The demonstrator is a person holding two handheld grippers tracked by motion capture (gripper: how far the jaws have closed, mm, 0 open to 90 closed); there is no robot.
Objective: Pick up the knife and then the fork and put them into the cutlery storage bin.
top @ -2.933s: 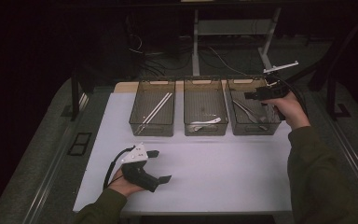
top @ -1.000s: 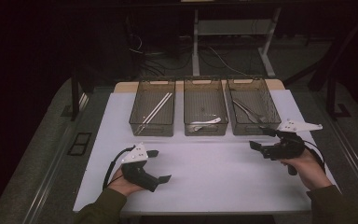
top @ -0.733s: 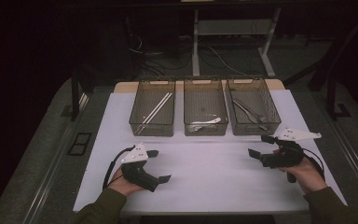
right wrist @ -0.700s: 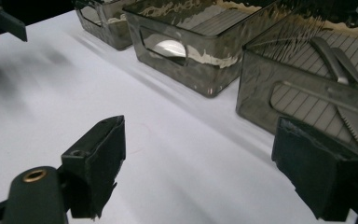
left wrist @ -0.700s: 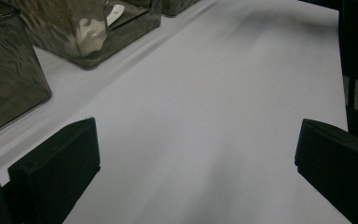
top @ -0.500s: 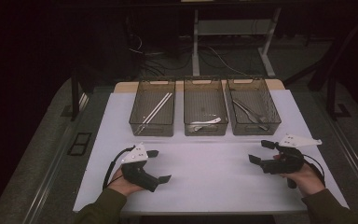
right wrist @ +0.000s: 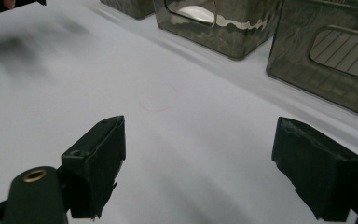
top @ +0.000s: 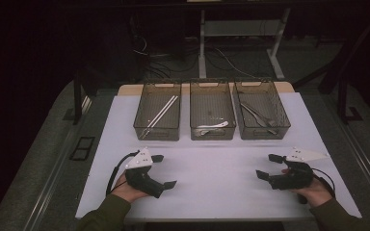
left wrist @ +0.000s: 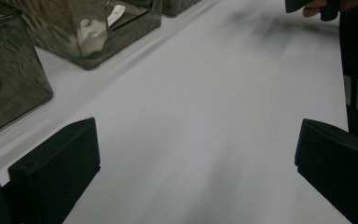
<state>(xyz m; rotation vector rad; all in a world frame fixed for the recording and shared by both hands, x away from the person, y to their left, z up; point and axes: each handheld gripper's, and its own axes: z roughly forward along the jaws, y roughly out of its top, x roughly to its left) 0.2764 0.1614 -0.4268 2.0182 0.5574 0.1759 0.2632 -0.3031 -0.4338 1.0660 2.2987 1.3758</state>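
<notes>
Cutlery already lies sorted in the three clear bins at the far edge of our desk (top: 212,192): the left bin (top: 157,117) holds pale chopsticks (top: 161,114), the middle bin (top: 211,115) a white spoon (top: 213,126), the right bin (top: 261,114) metal forks (top: 258,114). Nothing loose lies on the white sheet in front of us, so we judge the sorting finished, or very nearly so; all that seems left is to rest our hands.

Our left gripper (top: 164,171) sits low at the near left of the desk, well apart from the bins, its jaws spread wide with bare white surface between them in the left gripper view. Our right gripper (top: 269,166) hangs low at the near right, jaws likewise wide apart and holding nothing; the right gripper view looks across the sheet at the middle bin and the right one.

We can read no brand, label or writing anywhere: the bins look unmarked, the grippers' plates are plain, and the only mark is a faint ring (right wrist: 157,98) on the sheet.
</notes>
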